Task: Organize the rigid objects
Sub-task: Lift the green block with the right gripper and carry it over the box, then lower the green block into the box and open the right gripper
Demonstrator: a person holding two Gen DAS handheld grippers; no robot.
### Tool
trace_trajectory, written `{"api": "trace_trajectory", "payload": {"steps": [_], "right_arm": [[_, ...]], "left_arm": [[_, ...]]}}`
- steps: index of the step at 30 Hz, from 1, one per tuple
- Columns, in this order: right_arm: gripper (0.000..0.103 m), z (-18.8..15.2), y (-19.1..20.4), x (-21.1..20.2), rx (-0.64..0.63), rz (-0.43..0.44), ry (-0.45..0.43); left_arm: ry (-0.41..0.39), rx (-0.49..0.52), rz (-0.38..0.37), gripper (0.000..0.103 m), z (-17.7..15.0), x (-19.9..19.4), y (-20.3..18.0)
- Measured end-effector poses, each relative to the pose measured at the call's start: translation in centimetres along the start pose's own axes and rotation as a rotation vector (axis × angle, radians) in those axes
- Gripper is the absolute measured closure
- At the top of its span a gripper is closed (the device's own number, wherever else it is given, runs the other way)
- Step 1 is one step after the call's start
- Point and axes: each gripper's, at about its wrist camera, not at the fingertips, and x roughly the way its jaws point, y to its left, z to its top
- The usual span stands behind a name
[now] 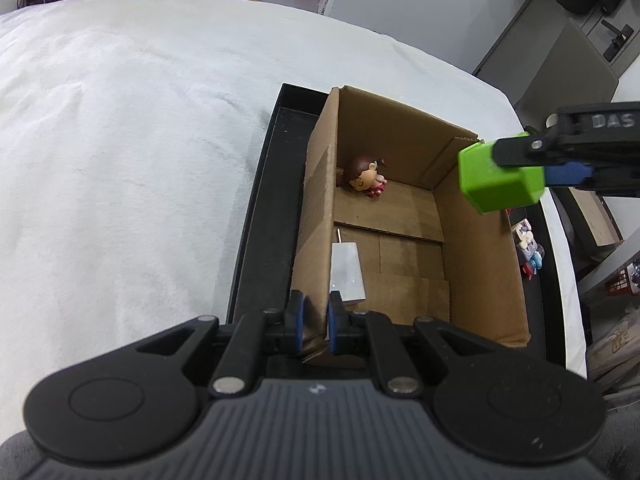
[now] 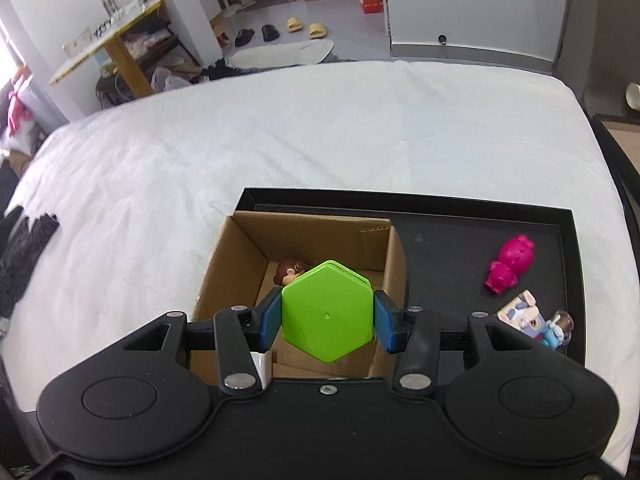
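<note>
Closest to my left lens, the left claw sits clamped on the near wall of the cardboard box, one blue pad outside the wall and one inside. Just past the inner pad a white block with a thin pin at its far end lies on the box floor against that same wall. In the far corner of the box a small brown-haired doll lies on its side. My right claw is closed on a green hexagonal block, its blue pads pressed to two opposite flat sides, and it holds the block in the air above the open box; from the left view the block hangs over the box's right wall. The box stands in the left part of a shallow black tray, which rests on a bed covered with a white blanket. On the tray's bare right part, well apart from the box, I see a pink pig figure and, nearer to me, a little box with a cartoon rabbit beside a small blue figure. Beyond the bed, slippers lie on the floor.
</note>
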Motion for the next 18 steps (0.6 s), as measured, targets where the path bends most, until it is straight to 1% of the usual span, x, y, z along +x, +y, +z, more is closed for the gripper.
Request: {"api": "trace_trajectory", "payload": {"steps": [9,13,18], "right_arm": [[0.056,0.4,1.6,2.4,-0.081,-0.052,0.022],[0.056,0.9,1.9,3.3,-0.092,-0.065,0.030],[0.055,1.2,1.9,4.3,-0.118,-0.129,0.012]], "left_arm": [[0.002,0.019,0.013,0.092,0.0,0.1,-0.4],[0.003,0.025,0.016,0.092,-0.1,0.1,-0.5],[0.008,0.022,0.014,0.092,0.1,0.2,-0.4]]}}
